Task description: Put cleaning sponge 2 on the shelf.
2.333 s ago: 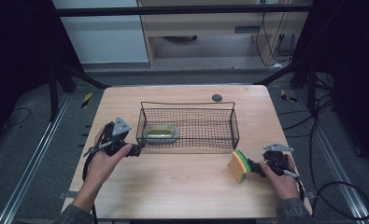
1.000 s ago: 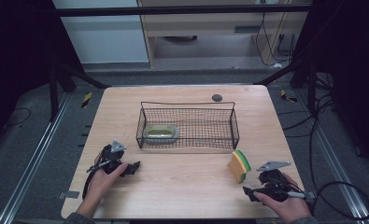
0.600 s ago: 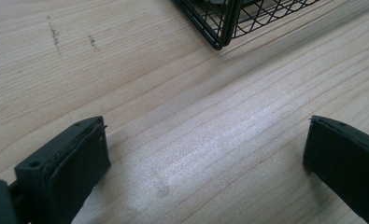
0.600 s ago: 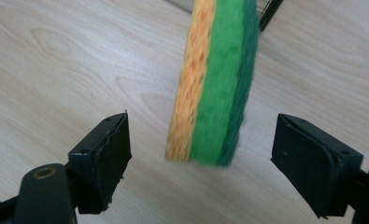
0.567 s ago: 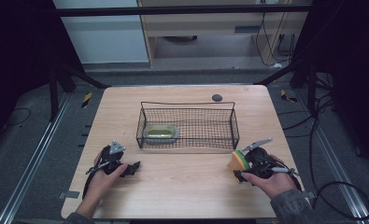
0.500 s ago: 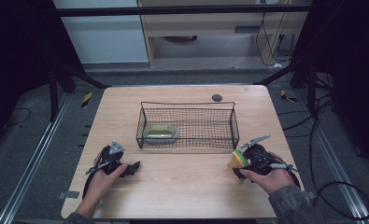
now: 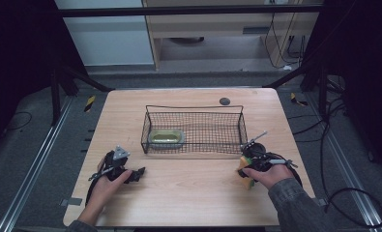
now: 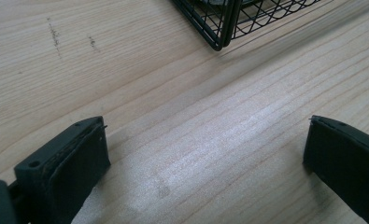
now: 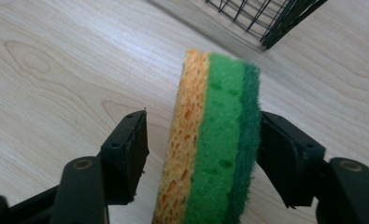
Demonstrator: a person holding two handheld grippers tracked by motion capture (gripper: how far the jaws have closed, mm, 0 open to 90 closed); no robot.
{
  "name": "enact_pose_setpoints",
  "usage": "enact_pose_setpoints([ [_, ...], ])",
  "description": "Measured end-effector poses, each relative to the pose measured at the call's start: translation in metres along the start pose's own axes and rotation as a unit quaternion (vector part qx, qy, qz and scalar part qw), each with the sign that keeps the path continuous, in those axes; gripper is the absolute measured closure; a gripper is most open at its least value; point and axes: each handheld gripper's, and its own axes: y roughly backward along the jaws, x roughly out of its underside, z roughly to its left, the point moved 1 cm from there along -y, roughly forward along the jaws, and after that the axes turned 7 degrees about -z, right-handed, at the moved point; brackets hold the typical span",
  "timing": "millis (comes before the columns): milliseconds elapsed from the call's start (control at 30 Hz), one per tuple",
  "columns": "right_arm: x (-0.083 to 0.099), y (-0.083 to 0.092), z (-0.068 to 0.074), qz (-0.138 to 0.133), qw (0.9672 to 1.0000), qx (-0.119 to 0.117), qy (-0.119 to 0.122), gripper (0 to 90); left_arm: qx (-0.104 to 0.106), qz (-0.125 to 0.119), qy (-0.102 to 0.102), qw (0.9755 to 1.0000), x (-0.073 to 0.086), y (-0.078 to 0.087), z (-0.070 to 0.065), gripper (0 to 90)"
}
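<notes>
The right gripper [image 9: 201,154] is closing around the sponge [image 9: 215,140], one pad touching its green side, the other just short of its yellow side, near the basket's [image 7: 193,108] front right corner. The left gripper [image 8: 205,163] is resting with its jaws wide apart over bare table [image 7: 188,193], well clear of the basket.

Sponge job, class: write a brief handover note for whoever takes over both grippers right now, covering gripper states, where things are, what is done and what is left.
Right gripper: jaws have just been closing around the yellow-and-green kitchen sponge, which stands on edge on the light wooden table. One pad is at the dark green face; a gap shows on the yellow side, so no firm grip yet.
Left gripper: open, nothing between its jaws, low over the table near the corner of the black wire basket.
Basket: holds an olive-green oval tin at its left end.
Done: sponge straddled.
Left: probably finish the grip, then lift the sponge into the basket.
</notes>
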Motion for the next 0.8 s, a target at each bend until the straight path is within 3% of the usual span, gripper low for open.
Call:
enact_pose_setpoints([
  [67, 0.001, 0.0, 0.001, 0.005, 1.0, 0.0, 0.0, 42.2, 0.0, 0.0, 0.0, 1.0, 0.0, 0.0, 0.0, 0.0],
  [100, 0.002, 0.0, 0.0, 0.004, 1.0, -0.004, -0.002, 49.5, 0.0, 0.0, 0.0, 1.0, 0.0, 0.0, 0.0, 0.0],
  [133, 0.002, 0.0, 0.0, 0.004, 1.0, -0.004, -0.002, 49.5, 0.0, 0.0, 0.0, 1.0, 0.0, 0.0, 0.0, 0.0],
  [167, 0.003, 0.002, -0.002, 0.004, 0.9999, -0.008, -0.005, 58.4, 0.0, 0.0, 0.0, 1.0, 0.0, 0.0, 0.0, 0.0],
  [200, 0.003, 0.003, -0.003, 0.003, 0.9999, -0.012, -0.007, 61.7, 0.0, 0.0, 0.0, 1.0, 0.0, 0.0, 0.0, 0.0],
  [400, 0.004, 0.009, -0.01, -0.012, 0.9998, -0.01, -0.011, 63.8, 0.0, 0.001, -0.001, 1.0, 0.0, 0.0, 0.0, 0.0],
  [800, 0.005, 0.036, -0.037, -0.056, 0.9984, 0.008, -0.007, 63.8, -0.001, 0.001, -0.001, 1.0, 0.0, 0.0, 0.0, 0.0],
])
